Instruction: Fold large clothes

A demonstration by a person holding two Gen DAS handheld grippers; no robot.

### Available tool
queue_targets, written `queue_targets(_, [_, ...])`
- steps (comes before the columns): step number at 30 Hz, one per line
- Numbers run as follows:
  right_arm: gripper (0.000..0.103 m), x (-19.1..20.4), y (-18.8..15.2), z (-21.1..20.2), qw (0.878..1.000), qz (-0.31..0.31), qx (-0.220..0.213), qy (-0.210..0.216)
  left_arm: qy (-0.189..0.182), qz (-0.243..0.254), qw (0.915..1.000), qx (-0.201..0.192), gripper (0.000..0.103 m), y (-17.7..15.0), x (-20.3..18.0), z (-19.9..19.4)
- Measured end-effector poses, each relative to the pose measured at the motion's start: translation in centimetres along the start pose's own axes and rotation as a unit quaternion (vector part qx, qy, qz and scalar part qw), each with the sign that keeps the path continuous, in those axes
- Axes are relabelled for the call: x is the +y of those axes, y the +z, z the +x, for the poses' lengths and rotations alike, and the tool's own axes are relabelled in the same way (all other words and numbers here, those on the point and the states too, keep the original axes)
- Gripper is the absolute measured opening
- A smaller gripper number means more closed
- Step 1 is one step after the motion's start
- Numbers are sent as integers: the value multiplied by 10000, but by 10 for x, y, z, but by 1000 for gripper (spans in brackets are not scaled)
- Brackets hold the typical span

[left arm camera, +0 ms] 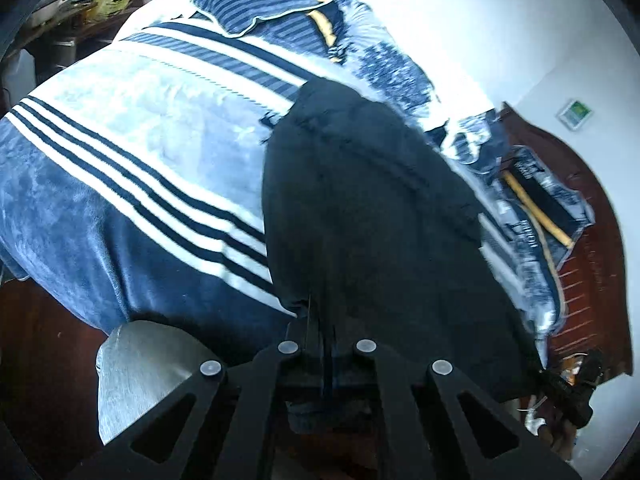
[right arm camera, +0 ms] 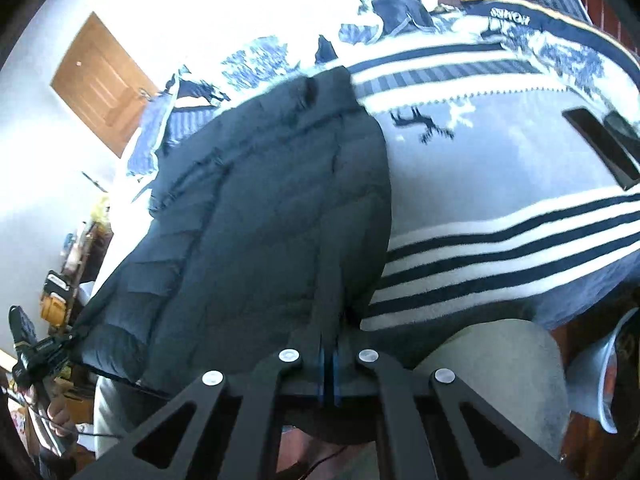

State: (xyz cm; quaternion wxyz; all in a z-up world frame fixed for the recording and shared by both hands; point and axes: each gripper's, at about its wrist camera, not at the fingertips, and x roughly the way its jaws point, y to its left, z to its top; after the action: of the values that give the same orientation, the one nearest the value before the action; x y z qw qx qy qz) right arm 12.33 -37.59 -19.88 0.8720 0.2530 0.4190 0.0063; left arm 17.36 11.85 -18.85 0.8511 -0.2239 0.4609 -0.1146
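A black quilted puffer jacket (left arm camera: 360, 208) lies lengthwise on a bed, over a blue and white striped blanket (left arm camera: 132, 152). My left gripper (left arm camera: 318, 316) is shut on the near hem at the jacket's left corner. In the right wrist view the same jacket (right arm camera: 264, 208) stretches away from my right gripper (right arm camera: 330, 320), which is shut on the hem's right corner. The hem is raised off the bed edge and hangs between the two grippers. Each gripper shows in the other's view: the right gripper (left arm camera: 568, 384) and the left gripper (right arm camera: 40, 354) with a hand on it.
The person's grey trouser legs (left arm camera: 136, 376) (right arm camera: 492, 372) stand against the bed edge. A flat dark device (right arm camera: 600, 144) lies on the blanket to the jacket's right. A striped pillow (left arm camera: 256, 8) sits at the far end. A wooden door (right arm camera: 100, 80) and a cluttered desk (left arm camera: 80, 12) stand beyond.
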Motion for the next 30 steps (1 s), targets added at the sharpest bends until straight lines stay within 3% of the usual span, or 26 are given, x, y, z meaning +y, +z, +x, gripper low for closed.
queue_targets(9, [2,27,16,-74,9976,-199,-467,473,-754,-38,9967,-285,2,20,-6,-63])
queue_targets(13, [2,33,17,-98,9960,-383,-514,616,-854,107,9956,-369,2,19,-8,-96])
queue_targets(18, [2,45,8,-128,9936,-508,-598,807,-949,198,9941,-480,2,27,-10,-104])
queue_targets(24, [2,47,47,-108,9898,-408,-815,1094,-1092,269,9928,-413,2,90,-20,-67])
queue_targets(27, [2,46,91,-84,9878,-330,-842,1267,-1260,221,9911,-373,2,136,-30,-41])
queue_targets(30, [2,47,147,-51,9867,-279,-721,1427,-1060,442,9926,-401,2,192,-47,-8])
